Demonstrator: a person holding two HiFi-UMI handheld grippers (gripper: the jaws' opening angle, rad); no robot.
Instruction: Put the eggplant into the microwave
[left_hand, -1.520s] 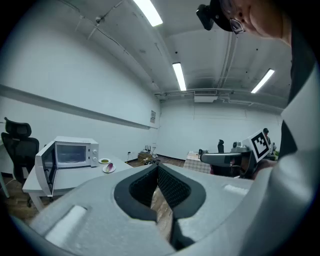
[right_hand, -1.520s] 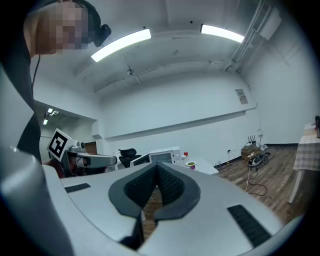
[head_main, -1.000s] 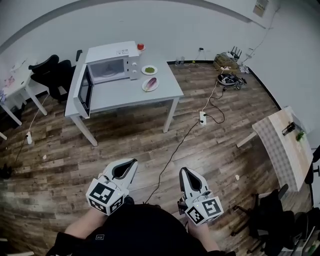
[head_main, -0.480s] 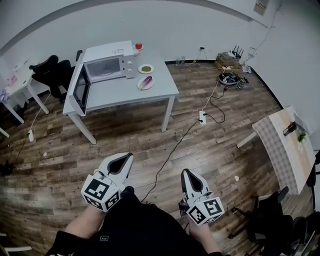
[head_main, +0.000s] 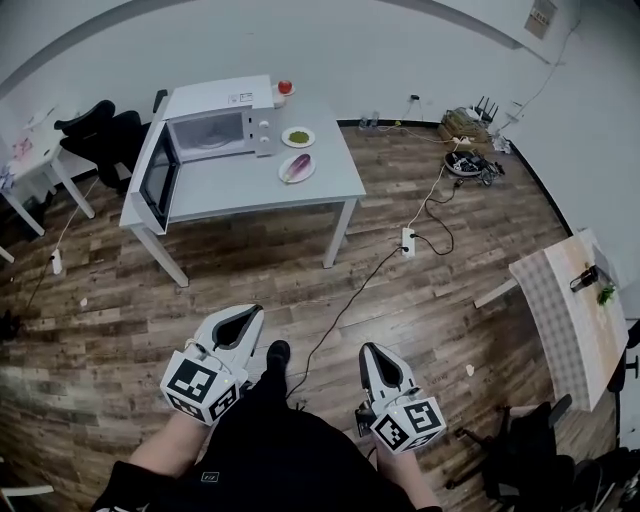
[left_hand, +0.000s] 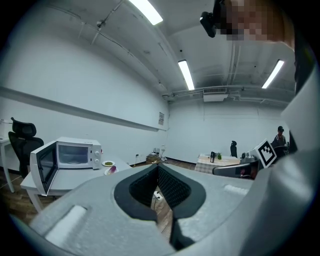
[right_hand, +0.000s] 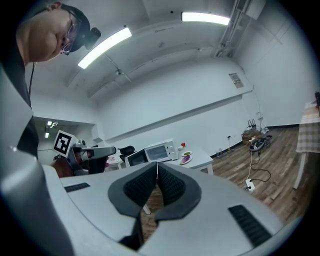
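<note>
Approach step: my left hand-held gripper (head_main: 243, 313) and right hand-held gripper (head_main: 371, 349) are both closed and empty, well short of the tabletop (head_main: 240, 188) at 12 o'clock, where the eggplant (head_main: 299, 166) lies at 3 o'clock of the open-doored microwave (head_main: 215, 130); next I need to close in and open the jaws.

Lab/office test room: bare white walls (head_main: 350, 50), wood-plank floor (head_main: 250, 280), black office chairs (head_main: 105, 140), white power strip with trailing cables (head_main: 407, 240), ceiling strip lights (left_hand: 186, 75).

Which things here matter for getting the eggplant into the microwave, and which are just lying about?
For the job: eggplant; microwave, door open.
Lying about: plate of green food; small red object; power strip on the floor; office chair.
</note>
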